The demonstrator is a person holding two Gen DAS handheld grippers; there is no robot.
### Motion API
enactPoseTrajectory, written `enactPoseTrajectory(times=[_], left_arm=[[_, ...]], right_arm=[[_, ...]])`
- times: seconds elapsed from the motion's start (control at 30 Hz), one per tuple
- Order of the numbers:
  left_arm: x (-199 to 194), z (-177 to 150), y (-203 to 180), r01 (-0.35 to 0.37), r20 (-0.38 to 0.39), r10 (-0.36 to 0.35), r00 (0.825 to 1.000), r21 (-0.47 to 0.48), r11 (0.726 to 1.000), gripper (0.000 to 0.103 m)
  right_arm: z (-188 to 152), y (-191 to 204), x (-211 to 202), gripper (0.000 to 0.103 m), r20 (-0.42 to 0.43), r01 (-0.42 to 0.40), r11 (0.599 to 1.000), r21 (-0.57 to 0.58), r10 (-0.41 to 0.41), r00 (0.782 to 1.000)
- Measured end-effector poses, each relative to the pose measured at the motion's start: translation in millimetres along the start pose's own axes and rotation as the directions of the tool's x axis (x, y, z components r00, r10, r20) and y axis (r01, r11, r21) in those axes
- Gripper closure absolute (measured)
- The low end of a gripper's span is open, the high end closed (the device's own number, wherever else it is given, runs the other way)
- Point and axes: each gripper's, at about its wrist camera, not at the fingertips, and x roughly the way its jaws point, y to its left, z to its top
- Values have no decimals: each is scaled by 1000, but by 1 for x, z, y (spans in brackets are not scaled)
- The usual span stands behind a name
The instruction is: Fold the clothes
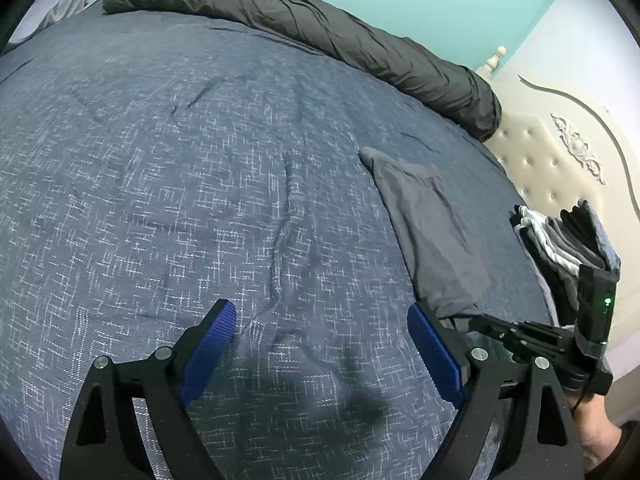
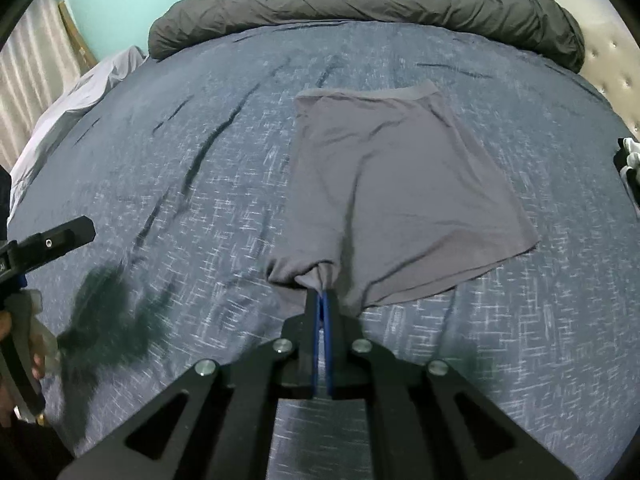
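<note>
— Grey cloth, thin and stretchy, is what the right gripper (image 2: 322, 296) holds: its fingers are clenched on the near corner of the grey shorts (image 2: 400, 184), and the fabric bunches up where they pinch it.

— Where does the garment lie?

— Flat on the blue bed cover (image 2: 200, 184), with the waistband on the far side, toward the dark rolled duvet (image 2: 360, 4). I think the corner is held so it can be lifted and carried over for a fold.

— And the other hand?

— The left gripper (image 1: 320, 344) hangs over bare bed cover just beside the shorts, its fingers released and wide, with nothing between them. Probably it waits to take another corner.

— Does anything stand in the way?

— Not much. A stack of folded clothes (image 1: 568, 240) stands at the right edge of the bed, near the cream headboard (image 1: 560, 160), close to the shorts but apart from them. Some pale sheet (image 2: 80, 92) lies at the far left. The cover has wrinkles, which may catch the thin cloth a little.
</note>
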Motion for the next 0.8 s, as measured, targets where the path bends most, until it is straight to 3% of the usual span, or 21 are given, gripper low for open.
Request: enactPoseTrajectory(times=[0.1, 0.23, 0.43, 0.5, 0.63, 0.7, 0.77, 0.8], left_arm=[[1, 1, 0, 1, -1, -1, 1000, -1, 1000, 13], [0, 2, -1, 6, 3, -6, 1000, -4, 1000, 13], [-2, 2, 0, 9, 8, -9, 1000, -6, 1000, 13], [-3, 2, 0, 11, 8, -11, 1000, -8, 1000, 13], [-4, 3, 2, 13, 10, -13, 1000, -10, 1000, 13], [-5, 4, 3, 13, 13, -12, 1000, -12, 1000, 13], [-5, 4, 3, 13, 14, -13, 1000, -13, 1000, 13], [-5, 5, 3, 14, 15, -13, 1000, -13, 1000, 13]], right_arm=[[-1, -1, 3, 102, -40, 18, 999, -51, -20, 999], [-1, 0, 2, 101, -82, -37, 999, -40, 34, 996], [2, 9, -10, 96, -36, -27, 999, -47, 25, 999], [4, 13, -5, 88, -39, -20, 998, -51, 18, 999], [7, 18, 6, 87, -33, 2, 999, -53, -4, 999], [6, 21, 8, 90, -27, -4, 998, -63, 2, 1000], [5, 25, 9, 102, -30, -8, 996, -90, 6, 1000], [4, 26, 9, 102, -37, -3, 994, -109, -1, 999]])
